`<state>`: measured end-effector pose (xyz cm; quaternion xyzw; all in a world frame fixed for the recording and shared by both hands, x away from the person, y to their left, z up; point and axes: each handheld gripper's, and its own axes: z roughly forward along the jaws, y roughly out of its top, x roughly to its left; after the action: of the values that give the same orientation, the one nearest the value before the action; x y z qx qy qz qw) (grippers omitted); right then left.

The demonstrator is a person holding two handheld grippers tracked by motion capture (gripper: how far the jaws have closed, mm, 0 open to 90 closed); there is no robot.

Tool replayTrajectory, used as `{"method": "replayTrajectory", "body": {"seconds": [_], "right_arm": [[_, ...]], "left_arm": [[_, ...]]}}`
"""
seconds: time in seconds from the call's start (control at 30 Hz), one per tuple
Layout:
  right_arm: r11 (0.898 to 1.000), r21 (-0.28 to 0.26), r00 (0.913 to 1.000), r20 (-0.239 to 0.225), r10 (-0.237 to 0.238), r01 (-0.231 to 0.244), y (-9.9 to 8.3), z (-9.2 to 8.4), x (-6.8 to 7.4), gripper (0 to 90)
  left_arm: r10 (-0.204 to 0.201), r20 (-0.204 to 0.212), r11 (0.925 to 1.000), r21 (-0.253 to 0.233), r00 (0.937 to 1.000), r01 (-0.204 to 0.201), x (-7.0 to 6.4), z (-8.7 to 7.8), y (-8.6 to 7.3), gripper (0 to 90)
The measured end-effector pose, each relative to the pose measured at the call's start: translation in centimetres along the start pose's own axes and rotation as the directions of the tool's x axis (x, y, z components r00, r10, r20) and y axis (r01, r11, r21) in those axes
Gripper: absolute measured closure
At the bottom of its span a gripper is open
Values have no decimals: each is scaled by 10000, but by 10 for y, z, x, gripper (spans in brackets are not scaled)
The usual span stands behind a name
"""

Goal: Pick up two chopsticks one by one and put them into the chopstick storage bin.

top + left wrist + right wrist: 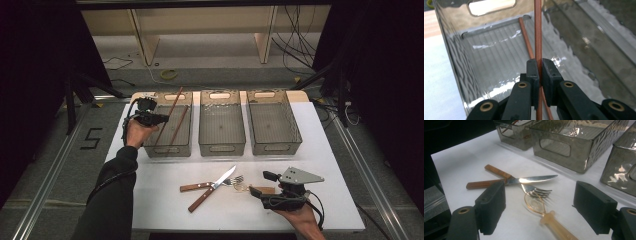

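The left gripper [539,75] is clamped on a chopstick [538,30] above the left bin [150,145] – lower it beside the chopstick inside [526,35] before releasing – while the right gripper [541,207] waits agape over the spoon [544,213]

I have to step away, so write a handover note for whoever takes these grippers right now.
Left gripper: shut on a chopstick, held over the left bin.
Right gripper: open, holding nothing, above the cutlery.
Done: another chopstick already lies in the left bin.
Left: release the held chopstick; knife, fork and clear spoon remain on the table. Middle bin and right bin hold nothing.
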<state>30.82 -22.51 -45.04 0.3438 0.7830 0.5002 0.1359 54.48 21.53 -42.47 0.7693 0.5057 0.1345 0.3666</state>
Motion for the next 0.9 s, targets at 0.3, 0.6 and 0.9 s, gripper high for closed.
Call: {"method": "replayTrajectory", "body": {"seconds": [0.3,0.6,0.9], "right_arm": [[10000,-13,10000,14,-22,22,0,-1,0,266],[10000,-21,10000,28,-36,36,1,0,0,265],[10000,24,9999,106,-16,16,3,-3,-3,265]], "left_arm": [[-292,96,9995,100,9995,291,0,-3,-1,780],[-431,657,9978,-468,9969,462,-9,-30,-3,493],[-302,1293,9905,-1293,9911,471,-20,-51,-16,354]]}}
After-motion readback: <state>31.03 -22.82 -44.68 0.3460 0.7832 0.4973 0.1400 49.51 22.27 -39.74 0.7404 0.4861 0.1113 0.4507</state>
